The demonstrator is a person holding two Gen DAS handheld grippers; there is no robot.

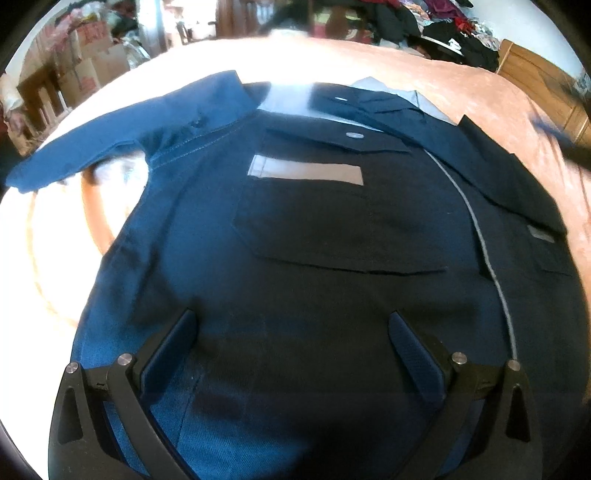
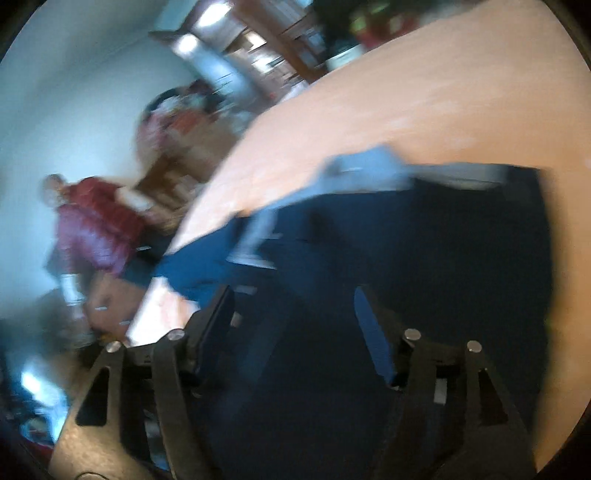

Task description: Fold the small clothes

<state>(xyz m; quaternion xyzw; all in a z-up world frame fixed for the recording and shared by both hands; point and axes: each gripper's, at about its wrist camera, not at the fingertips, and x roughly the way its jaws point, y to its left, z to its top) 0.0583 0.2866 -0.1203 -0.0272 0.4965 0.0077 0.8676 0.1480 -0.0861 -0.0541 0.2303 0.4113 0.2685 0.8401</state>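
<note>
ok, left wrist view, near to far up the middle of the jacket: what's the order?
Left gripper → chest pocket → grey reflective strip → pocket flap button → light collar lining → peach bedspread → clothes pile.

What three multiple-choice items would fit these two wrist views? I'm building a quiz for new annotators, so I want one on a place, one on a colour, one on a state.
1. Where does the grey strip sit on the jacket?
A. across the top of the chest pocket, below its flap
B. on the sleeve cuff
C. along the bottom hem

2. What colour is the bedcover under the jacket?
A. green
B. peach-pink
C. black

3. How does the left gripper stand?
A. shut on the sleeve
B. shut on the collar
C. open, holding nothing

Answers: 1 A, the strip runs just below the buttoned pocket flap. 2 B, the cloth around the jacket is peach-pink in both views. 3 C, its fingers are spread wide over the jacket front; the right gripper is open too.
</note>
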